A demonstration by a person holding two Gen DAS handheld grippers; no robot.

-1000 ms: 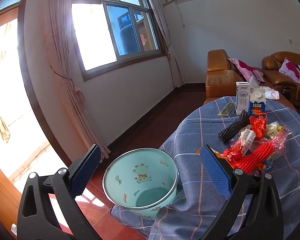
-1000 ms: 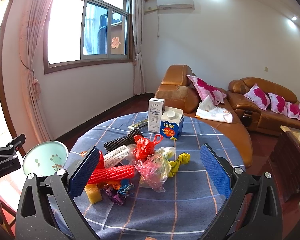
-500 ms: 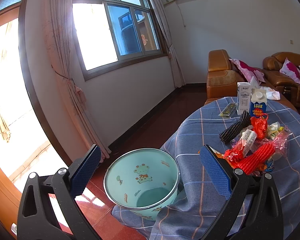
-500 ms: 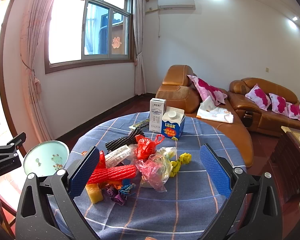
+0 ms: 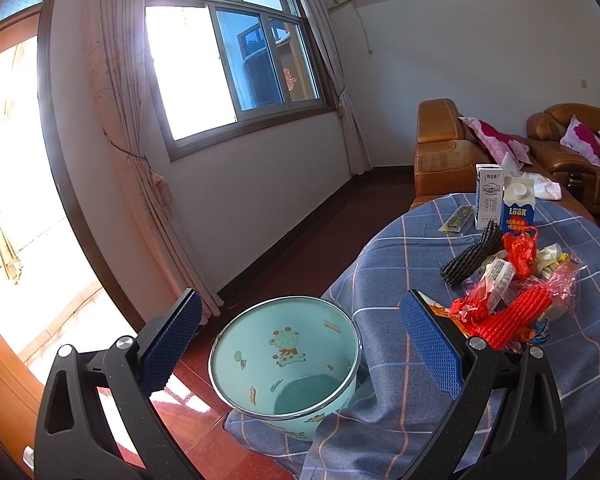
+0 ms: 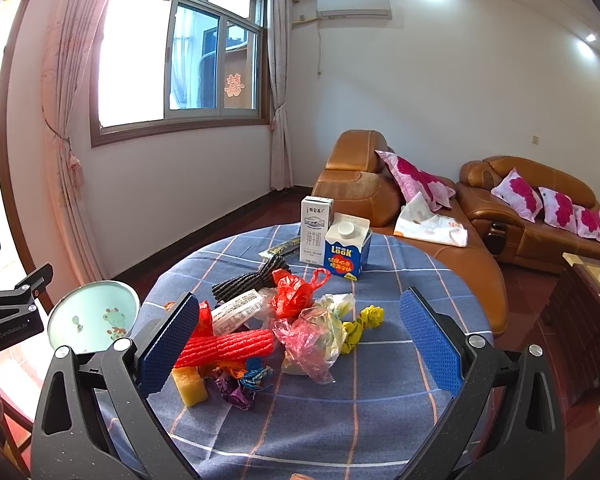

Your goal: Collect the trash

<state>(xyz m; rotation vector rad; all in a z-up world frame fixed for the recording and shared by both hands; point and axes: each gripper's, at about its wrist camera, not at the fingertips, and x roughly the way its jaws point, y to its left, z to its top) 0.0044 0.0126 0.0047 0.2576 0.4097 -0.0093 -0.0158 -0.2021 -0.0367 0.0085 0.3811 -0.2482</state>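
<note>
A heap of trash lies on the round table's blue plaid cloth: red foam netting, a pink plastic bag, a red bag, yellow wrappers, a yellow sponge and black netting. Two cartons, white and blue, stand behind. My right gripper is open, hovering before the heap, holding nothing. My left gripper is open above a mint-green bin beside the table. The heap's red netting appears right of that bin.
Brown leather sofas with pink cushions stand behind the table. A window with curtains fills the left wall. Red tiled floor runs between wall and table. A dark wooden cabinet is at the right.
Both grippers have drifted only slightly; the views are almost the same and nothing on the table has moved.
</note>
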